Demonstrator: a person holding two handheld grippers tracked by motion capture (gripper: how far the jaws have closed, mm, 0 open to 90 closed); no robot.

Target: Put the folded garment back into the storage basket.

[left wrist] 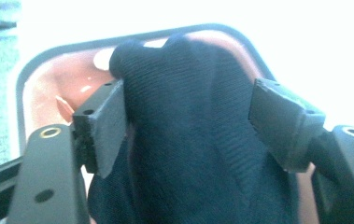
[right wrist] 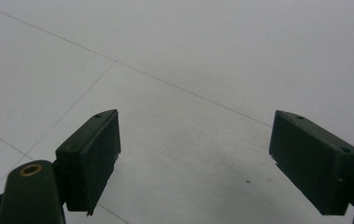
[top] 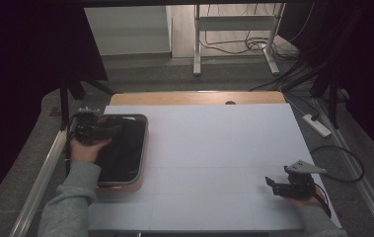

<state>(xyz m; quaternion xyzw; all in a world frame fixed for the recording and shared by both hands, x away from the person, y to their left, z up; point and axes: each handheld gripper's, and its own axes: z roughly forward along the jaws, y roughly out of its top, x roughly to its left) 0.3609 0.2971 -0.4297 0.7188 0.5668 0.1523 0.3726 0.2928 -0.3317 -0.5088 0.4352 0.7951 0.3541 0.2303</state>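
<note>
Dark cloth (left wrist: 188, 140) btwn open L gripper (left wrist: 198, 112) jaws, in tray (left wrist: 34, 70).

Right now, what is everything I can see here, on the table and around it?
Tray: one, pinkish with a dark rim, left side of the table.
Cloth: one, dark navy, lying in the tray, between the left gripper's jaws.
Table: one, white top with a wooden far edge.
Power strip: one, white, on the floor to the right.
Metal frame: one, pale, on the floor beyond the table, cables around it.
Left gripper: one, black, open over the tray.
Right gripper: one, black, open above bare table at the near right.
Sleeves: two, grey, bottom edge.
</note>
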